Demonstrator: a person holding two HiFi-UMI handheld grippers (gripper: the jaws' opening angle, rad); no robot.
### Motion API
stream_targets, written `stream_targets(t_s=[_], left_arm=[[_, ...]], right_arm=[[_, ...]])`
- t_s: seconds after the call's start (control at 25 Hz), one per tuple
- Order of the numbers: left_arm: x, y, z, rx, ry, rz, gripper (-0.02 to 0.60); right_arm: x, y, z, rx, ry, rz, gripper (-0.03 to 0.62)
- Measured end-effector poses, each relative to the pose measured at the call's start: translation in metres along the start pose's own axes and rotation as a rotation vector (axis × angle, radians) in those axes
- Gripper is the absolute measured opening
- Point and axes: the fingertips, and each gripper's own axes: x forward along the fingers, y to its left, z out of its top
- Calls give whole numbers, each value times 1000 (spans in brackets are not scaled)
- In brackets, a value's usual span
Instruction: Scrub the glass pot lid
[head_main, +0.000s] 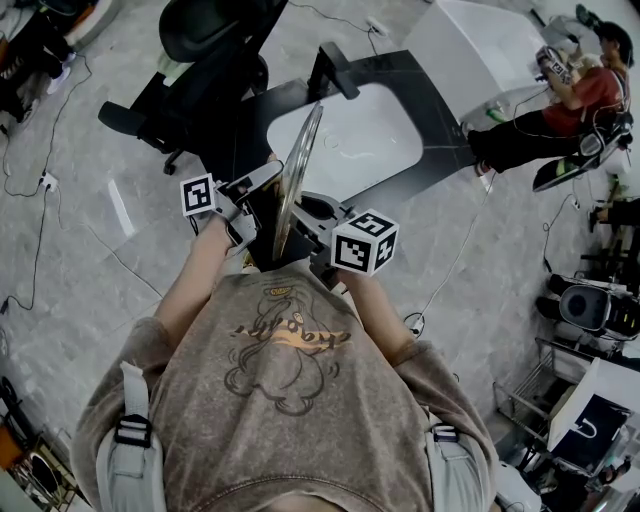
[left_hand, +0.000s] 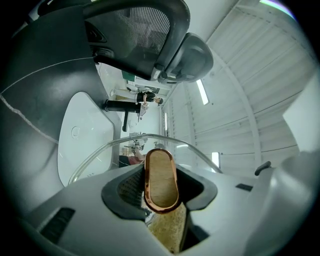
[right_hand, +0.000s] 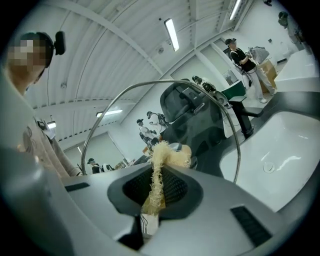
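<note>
I hold the glass pot lid (head_main: 298, 165) upright and edge-on over the white sink (head_main: 385, 150), between both grippers. My left gripper (head_main: 258, 208) is shut on the lid's oval copper-rimmed handle (left_hand: 161, 181); the lid's glass rim (left_hand: 107, 147) arcs behind it. From the other side, my right gripper (head_main: 312, 218) is shut on a pale yellow fibrous scrubber (right_hand: 161, 165). The scrubber's tip rests against the lid's glass (right_hand: 200, 105), whose metal rim (right_hand: 100, 120) curves around it.
A black faucet (head_main: 336, 68) stands at the sink's far edge on a dark counter (head_main: 440, 110). A black office chair (head_main: 205, 45) is to the left behind it. A seated person (head_main: 570, 100) is at the far right. Cables trail on the floor.
</note>
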Motion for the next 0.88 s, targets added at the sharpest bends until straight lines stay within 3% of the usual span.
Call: stream_targets(t_s=[0.44, 0.88], left_arm=[[6, -4, -7, -20, 12, -26, 181], [6, -6, -10, -18, 24, -24, 181]], right_arm=[[0, -29, 34, -14, -137, -90, 40], [2, -66, 23, 9, -152, -176, 40]])
